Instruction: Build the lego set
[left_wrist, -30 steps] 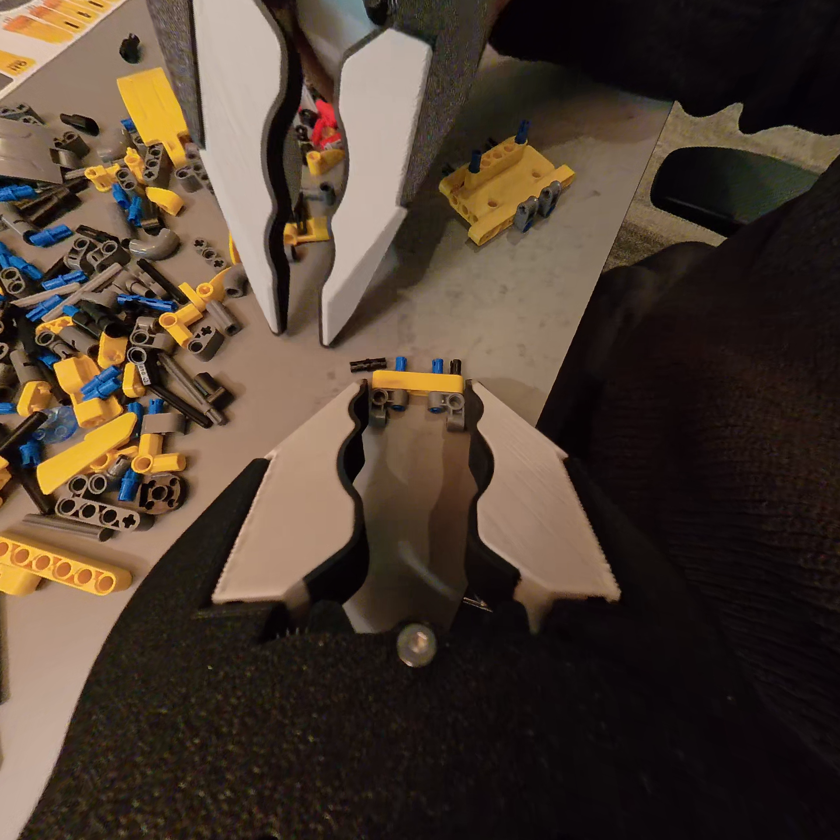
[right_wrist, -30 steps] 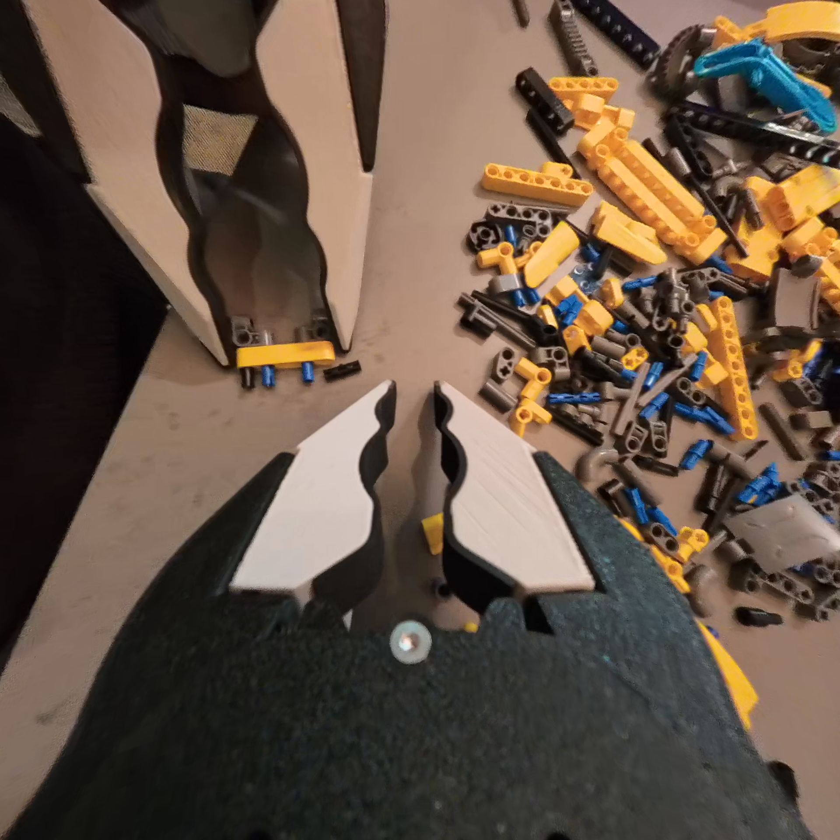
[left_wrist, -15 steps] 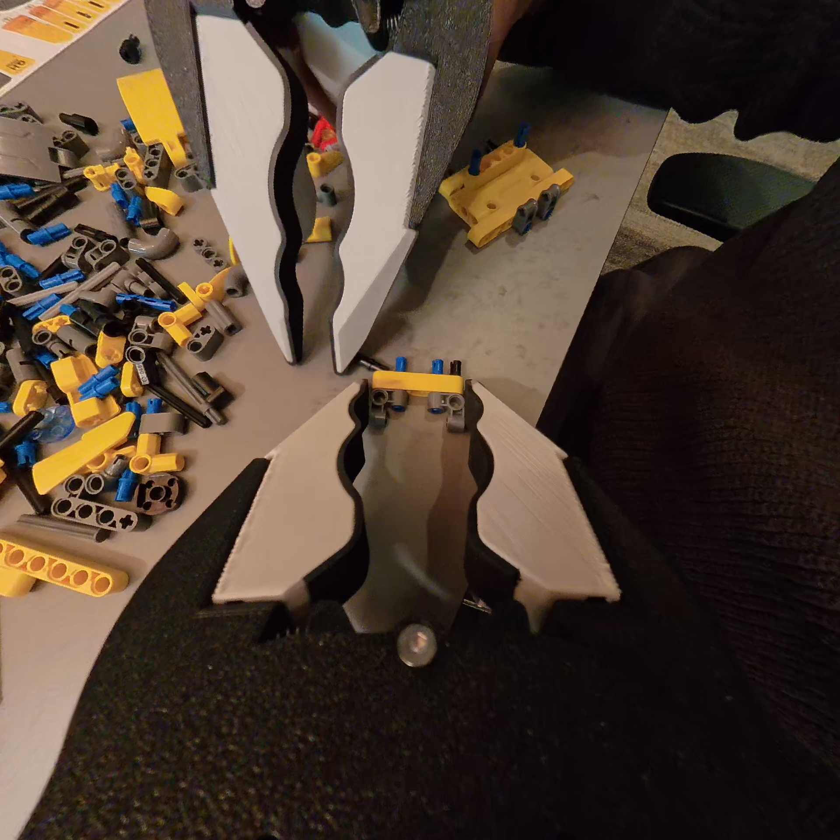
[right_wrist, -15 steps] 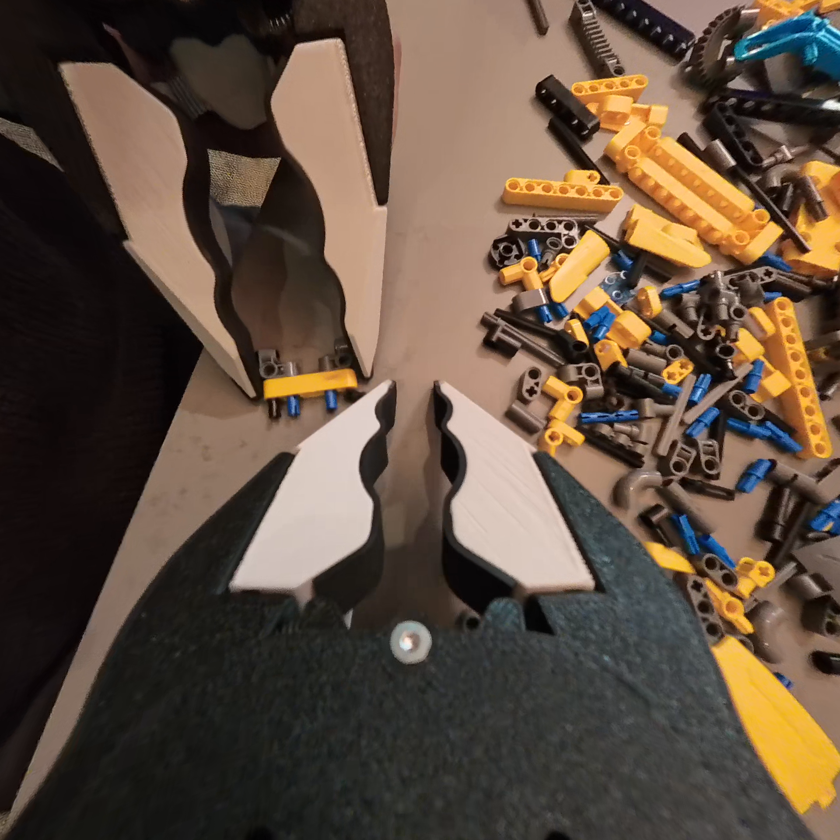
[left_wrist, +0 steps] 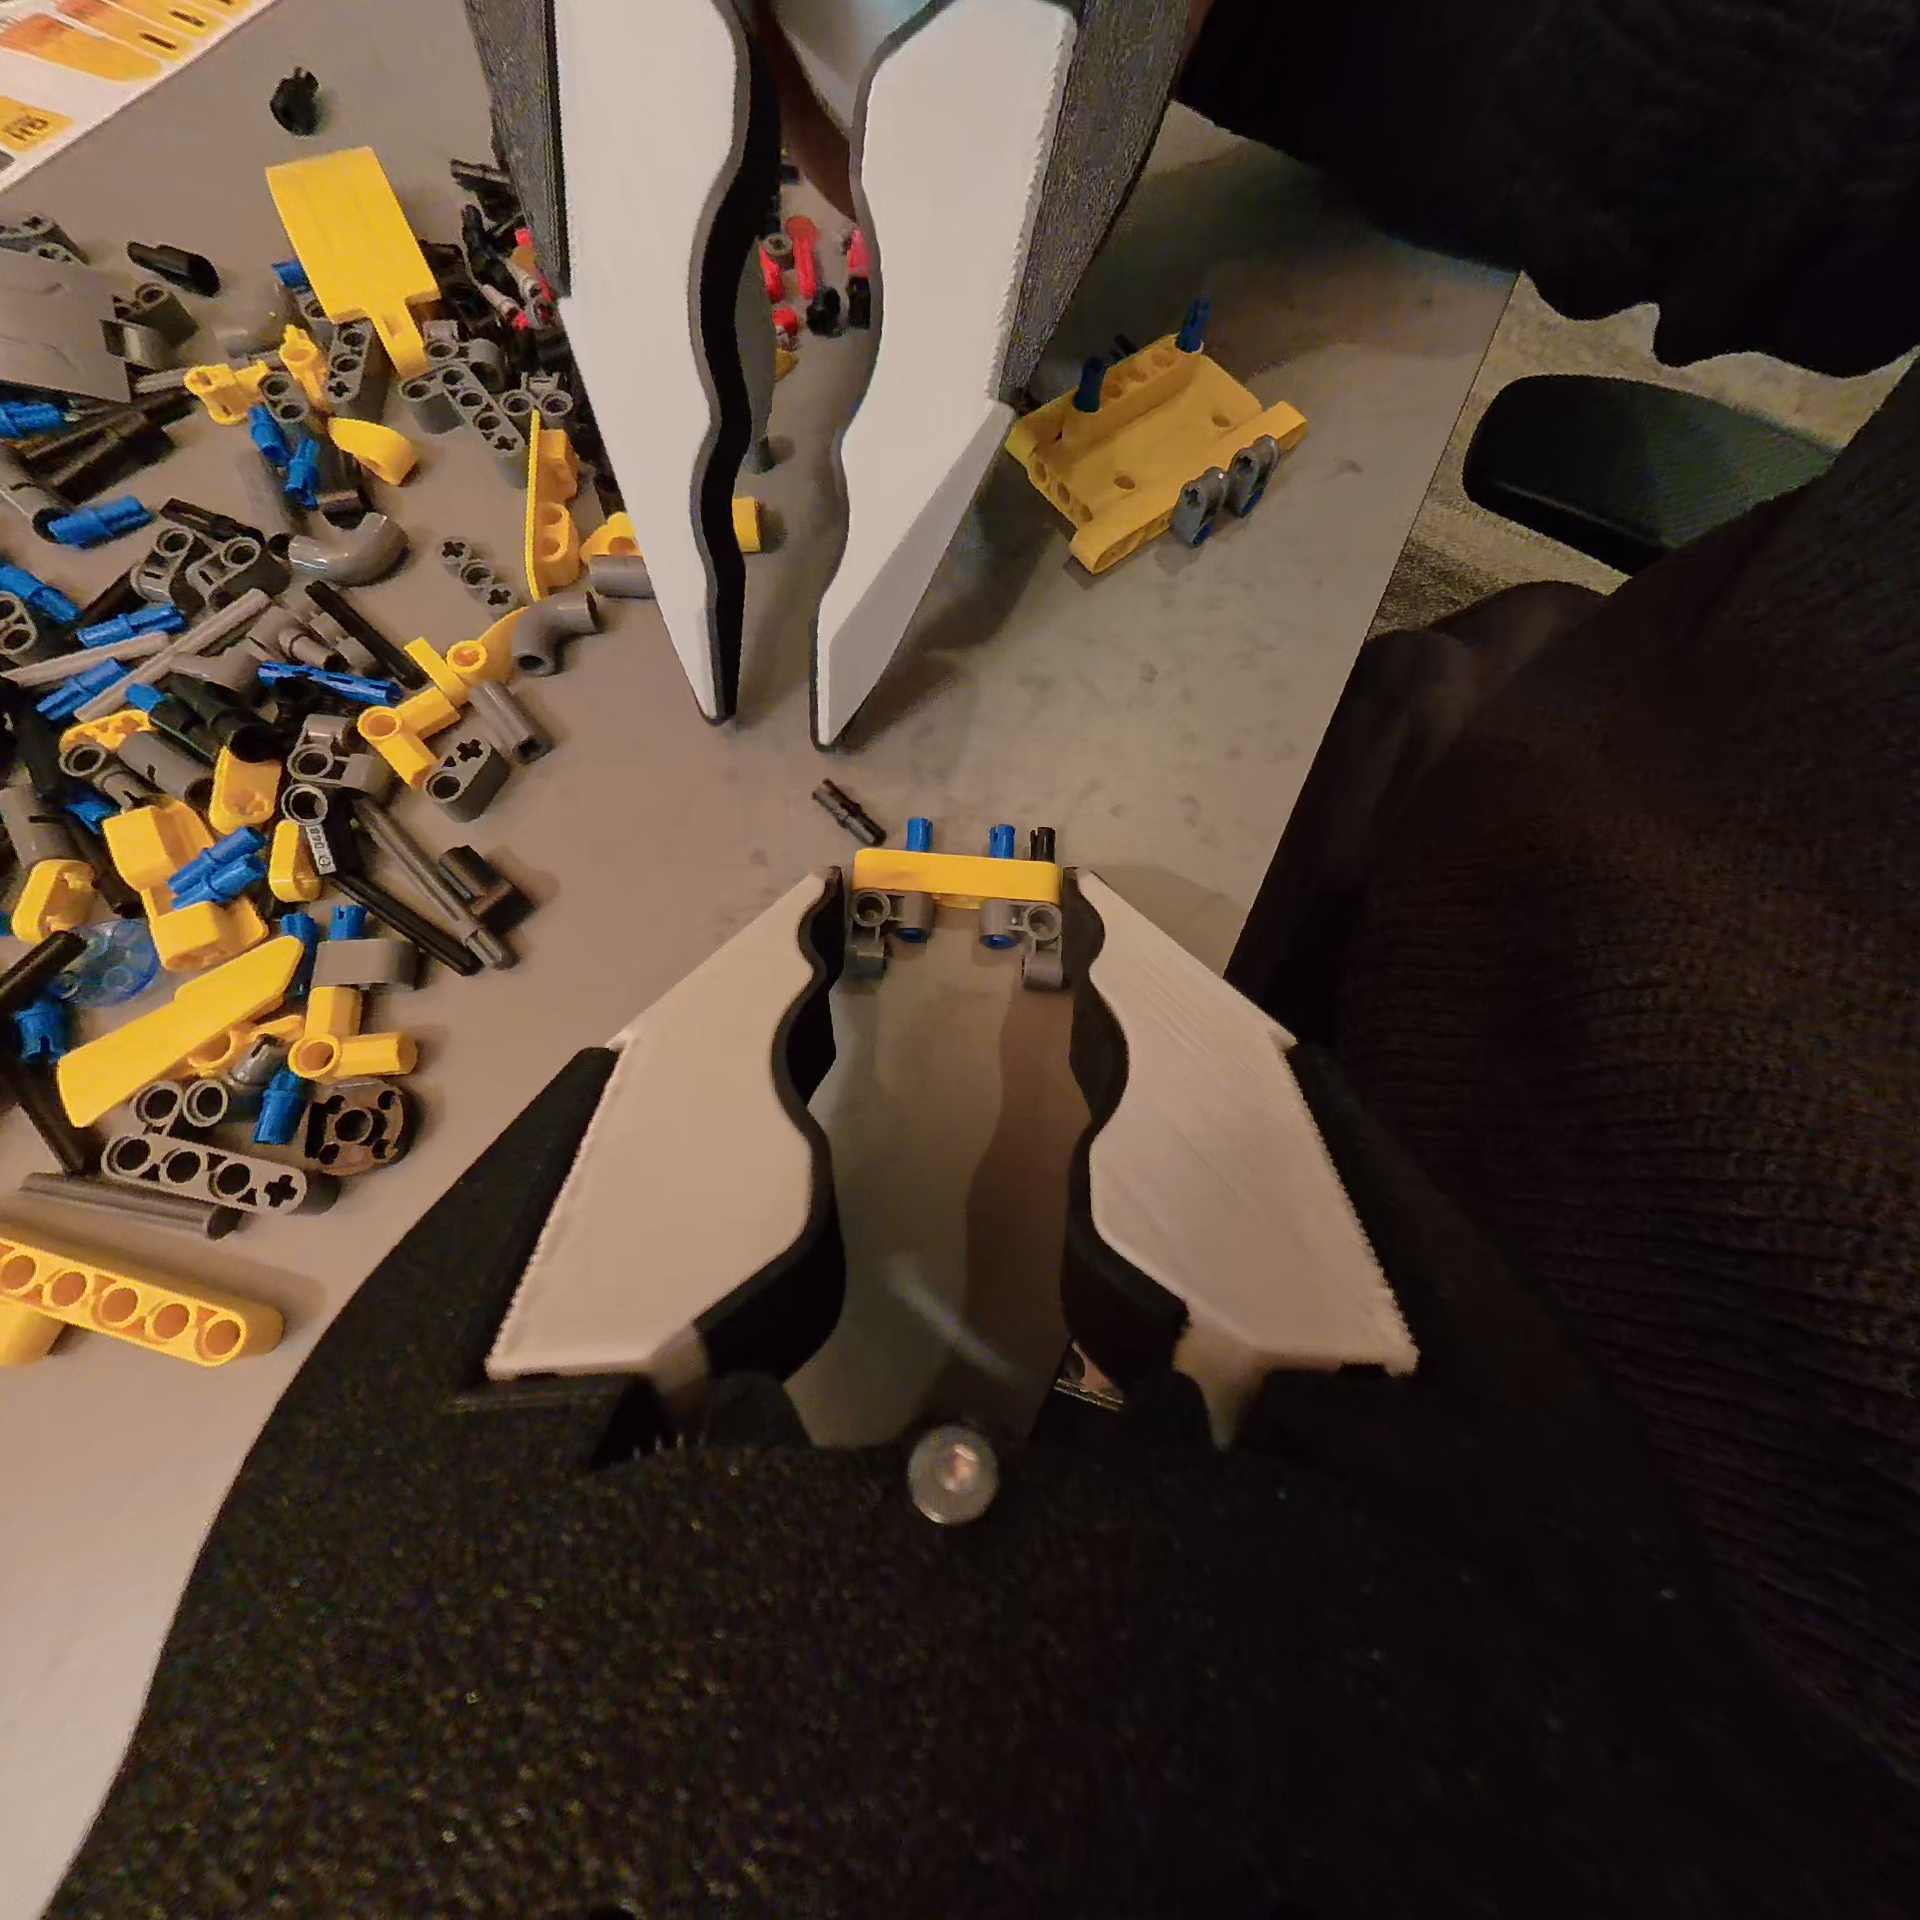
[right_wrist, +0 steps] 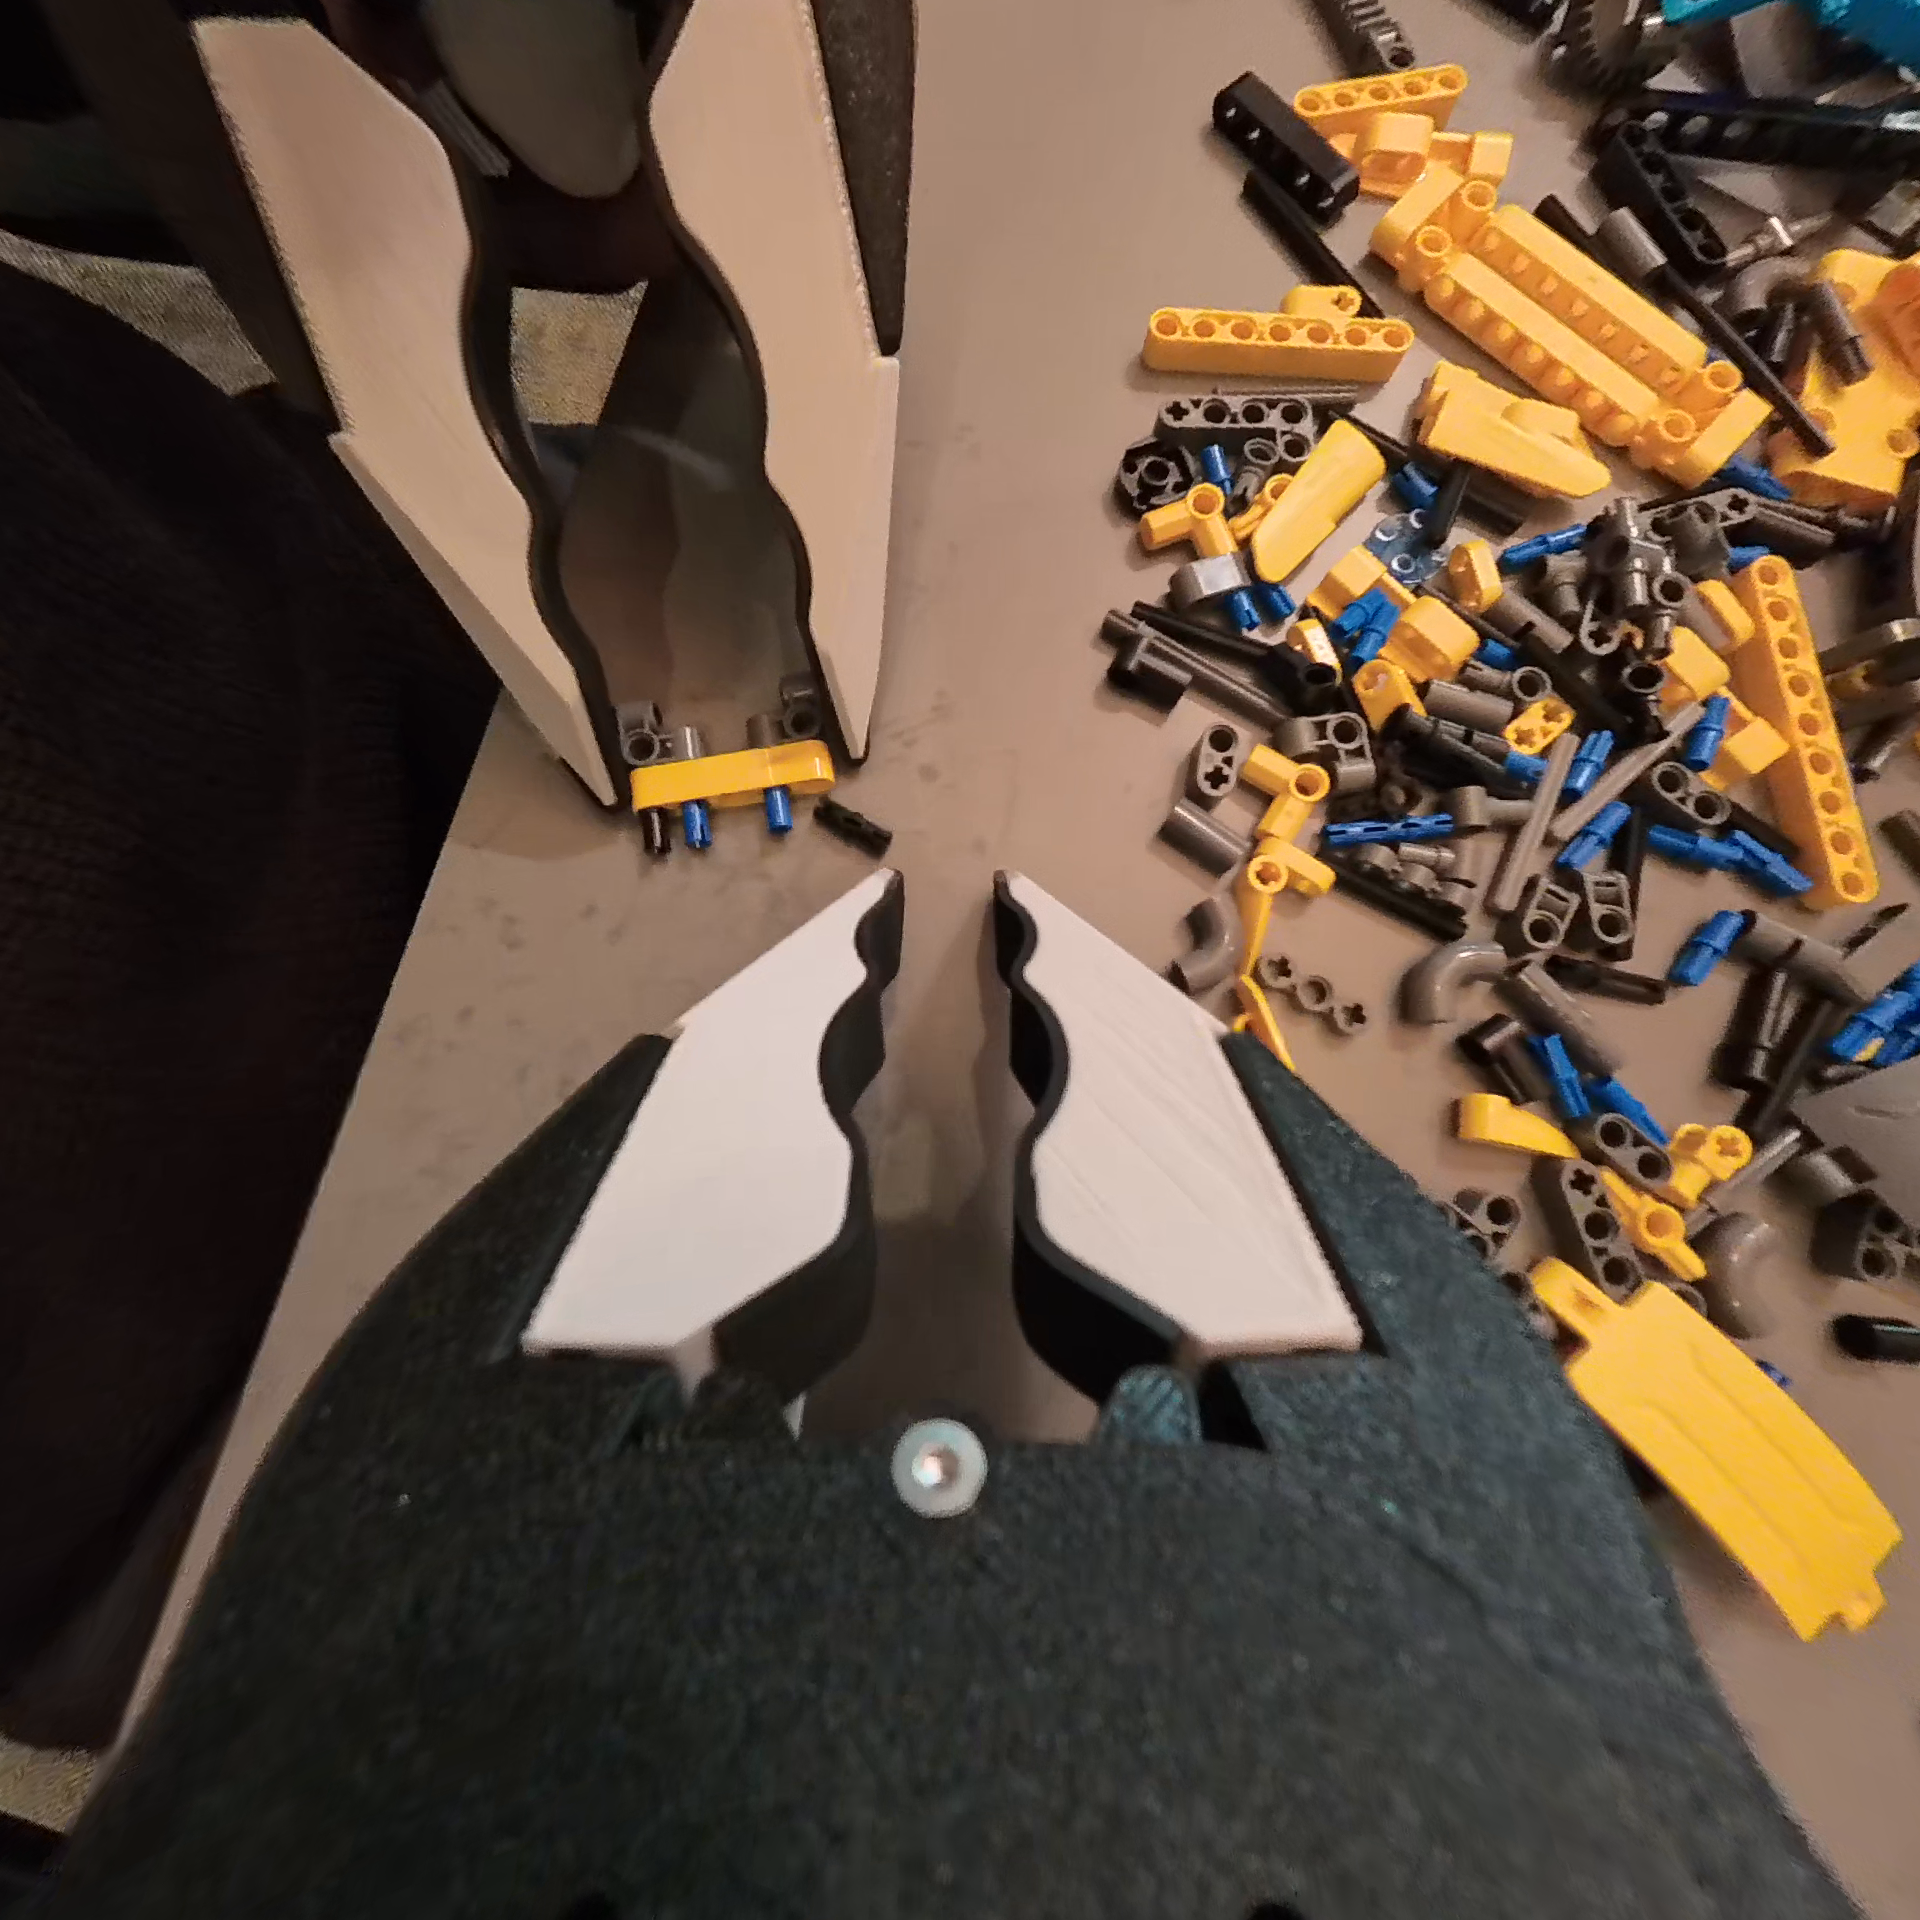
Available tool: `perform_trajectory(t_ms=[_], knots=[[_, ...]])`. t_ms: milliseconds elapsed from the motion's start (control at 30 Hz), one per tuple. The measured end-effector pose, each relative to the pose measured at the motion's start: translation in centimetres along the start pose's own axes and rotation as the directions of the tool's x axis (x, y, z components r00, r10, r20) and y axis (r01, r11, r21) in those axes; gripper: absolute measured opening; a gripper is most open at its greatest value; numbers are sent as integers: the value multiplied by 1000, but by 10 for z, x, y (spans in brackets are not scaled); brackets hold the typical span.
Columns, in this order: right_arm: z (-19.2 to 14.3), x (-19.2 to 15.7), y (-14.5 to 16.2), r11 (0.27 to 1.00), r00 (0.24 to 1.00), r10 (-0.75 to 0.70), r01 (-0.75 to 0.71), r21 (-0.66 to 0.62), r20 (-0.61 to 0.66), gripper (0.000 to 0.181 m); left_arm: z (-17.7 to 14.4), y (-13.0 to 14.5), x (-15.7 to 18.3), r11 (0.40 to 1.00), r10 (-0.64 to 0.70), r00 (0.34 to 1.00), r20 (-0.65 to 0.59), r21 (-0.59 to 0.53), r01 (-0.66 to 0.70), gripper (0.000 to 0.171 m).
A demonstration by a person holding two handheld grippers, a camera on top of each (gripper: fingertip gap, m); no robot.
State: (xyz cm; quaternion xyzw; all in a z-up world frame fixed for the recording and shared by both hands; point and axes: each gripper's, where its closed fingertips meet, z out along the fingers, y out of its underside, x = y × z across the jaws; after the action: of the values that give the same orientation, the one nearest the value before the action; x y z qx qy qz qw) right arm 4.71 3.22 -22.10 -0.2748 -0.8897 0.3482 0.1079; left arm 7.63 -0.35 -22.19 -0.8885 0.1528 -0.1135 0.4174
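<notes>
My left gripper (left_wrist: 954, 894) is shut on a small assembly (left_wrist: 956, 883): a yellow beam with grey connectors and blue and black pins, held at the fingertips near the table's edge. It also shows in the right wrist view (right_wrist: 732, 777). A loose black pin (left_wrist: 849, 810) lies on the table just ahead of it, and shows in the right wrist view (right_wrist: 852, 824). My right gripper (right_wrist: 945, 894) is open by a narrow gap and empty, its tips a little short of the black pin. It shows from the far side in the left wrist view (left_wrist: 769, 727).
A heap of yellow, grey, black and blue building parts (left_wrist: 208, 727) covers the table's left side, seen on the right in the right wrist view (right_wrist: 1558, 675). A yellow sub-assembly (left_wrist: 1153, 457) sits at the back right. The table edge (left_wrist: 1351, 675) and a dark sleeve (left_wrist: 1610, 1039) lie to the right.
My right gripper came toward the left gripper and the black pin, then drew back a little. The left gripper still holds the assembly in place.
</notes>
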Motion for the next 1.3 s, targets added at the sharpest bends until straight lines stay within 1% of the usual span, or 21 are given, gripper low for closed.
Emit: perform_trajectory(t_ms=[100, 200, 333, 467, 700, 1033, 1100, 1167, 1300], knots=[[0, -6, -5, 1000, 1000, 7, -7, 18, 12, 17, 0, 0, 0, 1000, 0, 1000, 0, 0, 0, 41], [3, -10, -5, 1000, 1000, -22, 22, 8, 12, 17, 0, 0, 0, 1000, -1, 1000, -1, 1, 1, 41], [6, -18, -5, 998, 996, -64, 62, 28, 69, 17, 0, -1, 0, 1000, -5, 1000, -5, 3, 5, 41], [8, -21, -6, 994, 991, -98, 93, 49, 96, 21, 0, -1, 0, 1000, -6, 1000, -9, 5, 7, 41], [7, -22, -4, 994, 988, -95, 89, 56, 118, 21, 0, 0, 0, 1000, 2, 1000, -2, 4, -2, 41], [3, -24, 1, 991, 986, -134, 132, 31, 98, 20, 0, 0, 0, 1000, 5, 1000, 1, 4, -5, 41], [3, -20, 0, 990, 987, -140, 138, 35, 73, 20, 0, 0, 0, 1000, 4, 1000, 0, 4, -4, 41], [3, -20, -2, 990, 988, -137, 133, 47, 73, 20, 0, 0, 0, 1000, 3, 1000, -1, 5, -3, 41], [5, -20, -3, 986, 985, -160, 156, 63, 71, 12, 0, 0, 0, 1000, 2, 1000, -2, 6, -2, 41]])
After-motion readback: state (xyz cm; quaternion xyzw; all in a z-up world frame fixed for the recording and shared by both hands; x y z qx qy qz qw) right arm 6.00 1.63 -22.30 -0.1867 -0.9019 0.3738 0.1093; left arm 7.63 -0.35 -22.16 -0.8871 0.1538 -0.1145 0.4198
